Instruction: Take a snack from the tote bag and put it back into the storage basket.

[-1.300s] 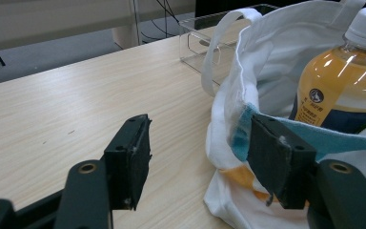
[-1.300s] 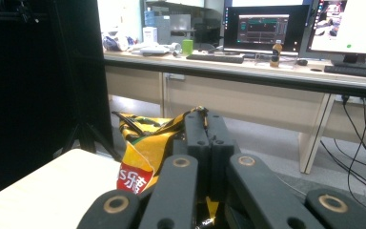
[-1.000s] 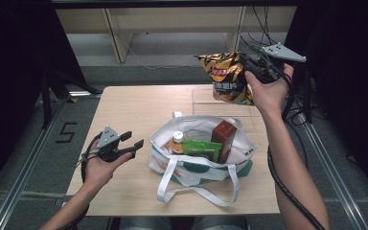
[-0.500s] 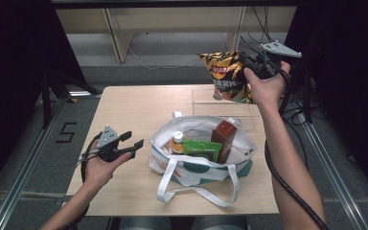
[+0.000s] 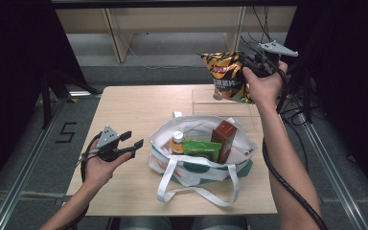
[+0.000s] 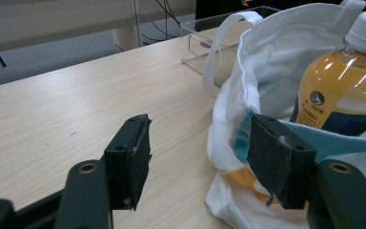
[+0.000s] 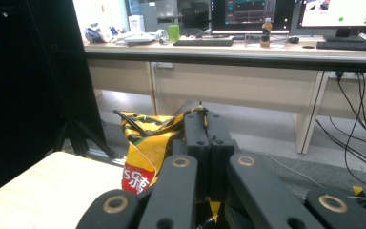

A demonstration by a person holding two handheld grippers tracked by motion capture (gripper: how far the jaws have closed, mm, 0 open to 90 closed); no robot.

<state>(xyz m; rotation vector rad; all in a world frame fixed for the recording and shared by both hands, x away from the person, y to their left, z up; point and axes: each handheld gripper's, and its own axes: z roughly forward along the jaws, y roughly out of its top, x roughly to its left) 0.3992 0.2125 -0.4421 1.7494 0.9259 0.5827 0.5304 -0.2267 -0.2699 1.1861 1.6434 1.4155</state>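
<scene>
Your right gripper [image 5: 255, 67] has its fingers clamped fully together on the top edge of the chip bag [image 5: 226, 75], which hangs in the air above the far right part of the desk [image 5: 134, 105]. The bag's long axis runs vertically, hanging below the grip point, and directly beneath it sits a clear plastic tray [image 5: 203, 98]. Your left gripper [image 5: 133, 146] rests low over the near left of the desk with its fingers wide apart and nothing between them, just beside the left wall of the white tote bag [image 5: 199, 163]. The tote holds an orange drink bottle [image 5: 176, 142], a green packet [image 5: 202, 148] and a brown carton [image 5: 223, 139]. The tray lies below the held bag, and the right hand is the nearer one, so the next placement likely calls for lowering straight down.
</scene>
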